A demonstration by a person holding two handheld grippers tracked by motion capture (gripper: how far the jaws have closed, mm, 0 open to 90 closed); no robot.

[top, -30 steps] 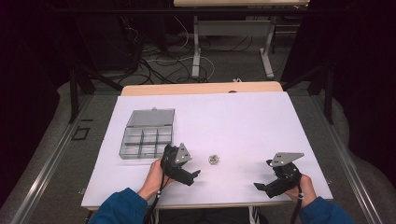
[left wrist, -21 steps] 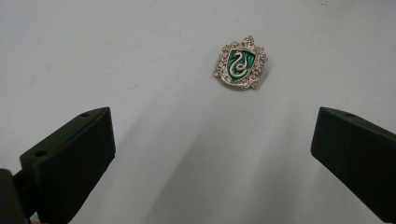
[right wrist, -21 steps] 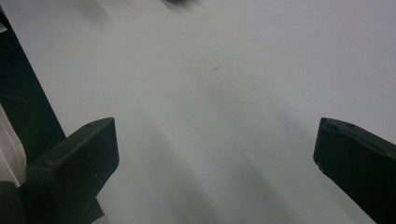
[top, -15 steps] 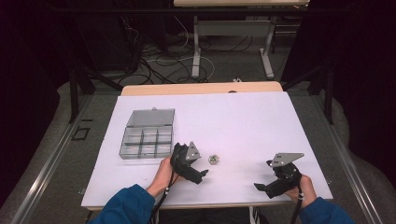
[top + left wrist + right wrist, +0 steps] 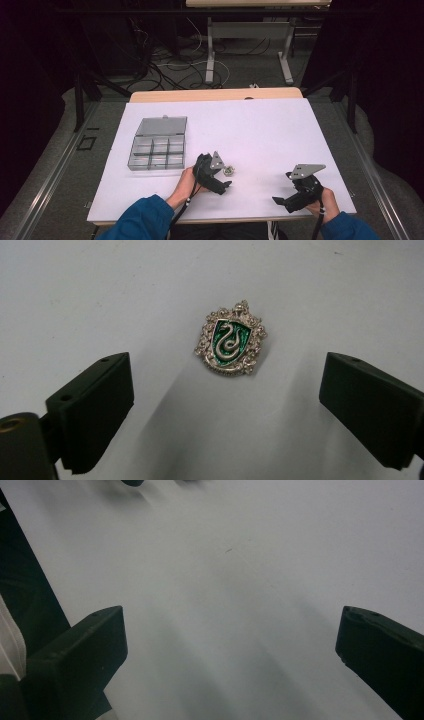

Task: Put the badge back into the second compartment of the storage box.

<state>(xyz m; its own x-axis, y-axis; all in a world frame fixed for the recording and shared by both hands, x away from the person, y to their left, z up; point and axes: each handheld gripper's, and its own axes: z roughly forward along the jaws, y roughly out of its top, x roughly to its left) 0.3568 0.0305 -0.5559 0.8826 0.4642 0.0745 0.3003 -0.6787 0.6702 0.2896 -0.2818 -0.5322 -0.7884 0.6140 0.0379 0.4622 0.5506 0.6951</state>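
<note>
A small silver crest pin (image 5: 231, 339) with a green enamel snake lies flat on the white table (image 5: 260, 130). In the high view the pin (image 5: 228, 171) sits just right of my left gripper (image 5: 223, 183). In the left gripper view my left gripper (image 5: 227, 390) is open, its jaws wide to either side of the pin and a little short of it, not touching. Those jaws have just been closing slightly, with nothing pressed between them. My right gripper (image 5: 280, 201) rests near the front right edge; its jaws (image 5: 230, 645) stand open over bare table.
A grey compartment box (image 5: 157, 145) with its lid tilted back stands at the left of the table. A wooden strip (image 5: 215, 95) runs along the table's far edge. Cables and desk legs cover the floor beyond.
My left gripper has moved right and slightly down toward the pin. The right gripper has stayed where it was.
</note>
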